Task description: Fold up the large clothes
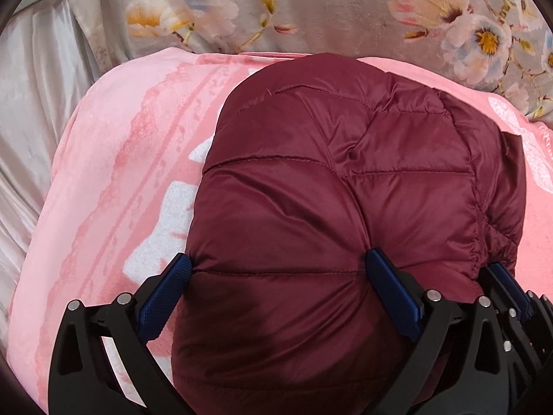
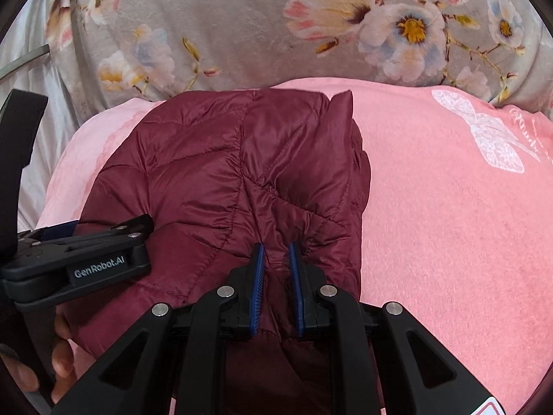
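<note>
A maroon quilted puffer jacket (image 1: 328,173) lies bunched on a pink blanket (image 1: 114,173). My left gripper (image 1: 280,259) stands wide open at its near edge. A puffy fold bulges between the fingers; one blue pad (image 1: 172,287) sits at the jacket's left edge. In the right wrist view, my right gripper (image 2: 276,252) is shut on a pinch of the jacket (image 2: 207,180) near its right side. The left gripper (image 2: 114,224) shows there at the left, lying on the jacket. The right gripper (image 1: 497,271) shows at the lower right of the left wrist view.
The pink blanket (image 2: 449,224) spreads out to the right of the jacket, with a white bow print (image 2: 490,138). Grey floral bedding (image 2: 224,34) rises behind it. A pale satin sheet (image 1: 31,103) lies at the far left. A person's fingers (image 2: 62,339) hold the left gripper.
</note>
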`<state>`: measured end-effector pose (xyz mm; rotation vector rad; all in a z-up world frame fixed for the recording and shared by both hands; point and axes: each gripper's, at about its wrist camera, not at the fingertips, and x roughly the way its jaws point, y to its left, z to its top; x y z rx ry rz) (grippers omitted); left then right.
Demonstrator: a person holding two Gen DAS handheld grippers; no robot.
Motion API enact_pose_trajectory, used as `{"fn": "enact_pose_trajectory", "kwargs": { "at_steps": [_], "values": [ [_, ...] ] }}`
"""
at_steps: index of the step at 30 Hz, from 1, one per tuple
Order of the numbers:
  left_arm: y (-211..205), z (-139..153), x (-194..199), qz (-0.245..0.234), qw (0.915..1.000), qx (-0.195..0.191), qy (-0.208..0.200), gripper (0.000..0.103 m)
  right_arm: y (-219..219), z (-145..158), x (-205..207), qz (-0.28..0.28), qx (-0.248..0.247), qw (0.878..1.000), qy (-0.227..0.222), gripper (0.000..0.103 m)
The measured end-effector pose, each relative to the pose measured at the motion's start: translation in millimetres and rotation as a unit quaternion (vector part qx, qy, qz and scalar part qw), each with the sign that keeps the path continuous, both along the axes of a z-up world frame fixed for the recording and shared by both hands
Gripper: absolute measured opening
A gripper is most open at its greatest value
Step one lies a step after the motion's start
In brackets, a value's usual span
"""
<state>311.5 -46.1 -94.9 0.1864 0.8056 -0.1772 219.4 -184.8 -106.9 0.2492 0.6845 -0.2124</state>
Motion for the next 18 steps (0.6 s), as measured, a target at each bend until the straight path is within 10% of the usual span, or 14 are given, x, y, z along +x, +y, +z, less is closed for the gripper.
{"fn": "enact_pose_trajectory", "kwargs": {
  "at_steps": [18],
  "values": [
    [-1.0,-13.3,-0.2,0.005,0.9995,-0.001,-0.032,0.098,-6.0,-8.2,5.3,0.007,0.032,0.999,0.010,0.013]
  ]
}}
